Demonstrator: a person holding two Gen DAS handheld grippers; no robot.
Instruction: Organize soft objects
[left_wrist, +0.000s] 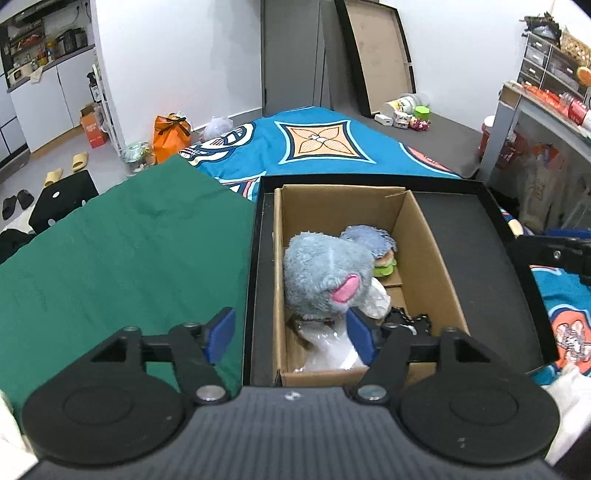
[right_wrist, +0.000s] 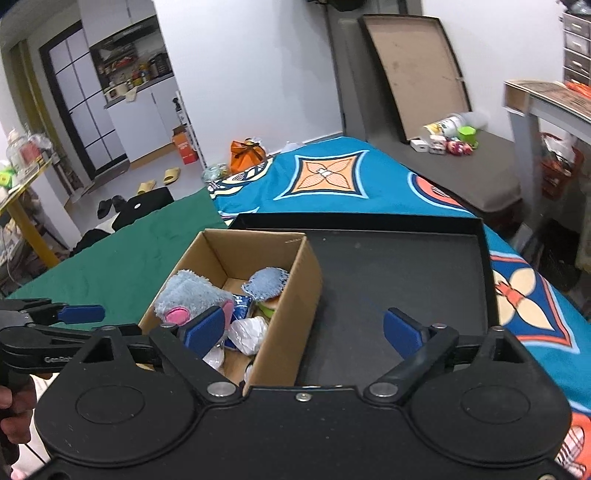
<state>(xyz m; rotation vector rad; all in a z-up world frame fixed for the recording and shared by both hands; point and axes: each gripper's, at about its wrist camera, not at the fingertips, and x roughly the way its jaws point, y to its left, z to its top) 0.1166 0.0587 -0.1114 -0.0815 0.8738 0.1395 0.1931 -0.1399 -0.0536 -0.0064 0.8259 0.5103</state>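
Note:
A cardboard box (left_wrist: 432, 258) (right_wrist: 299, 291) stands in the left part of a shallow black tray (left_wrist: 480, 236) (right_wrist: 399, 266) on the bed. In the box lie a grey-blue plush toy with a pink ear (left_wrist: 325, 273) (right_wrist: 188, 291), a blue fuzzy cloth (left_wrist: 369, 238) (right_wrist: 267, 282), a small plush burger (left_wrist: 386, 264) and crumpled clear plastic (left_wrist: 332, 347) (right_wrist: 249, 334). My left gripper (left_wrist: 291, 334) is open and empty above the box's near left edge. My right gripper (right_wrist: 304, 330) is open and empty above the box's right wall.
A green cloth (left_wrist: 129, 243) (right_wrist: 140, 254) covers the bed left of the tray, over a blue patterned blanket (left_wrist: 317, 140) (right_wrist: 332, 177). A tray lid (left_wrist: 376, 51) leans on the far wall. Small toys (left_wrist: 406, 114) sit on the floor mat. A desk (left_wrist: 546, 110) stands right.

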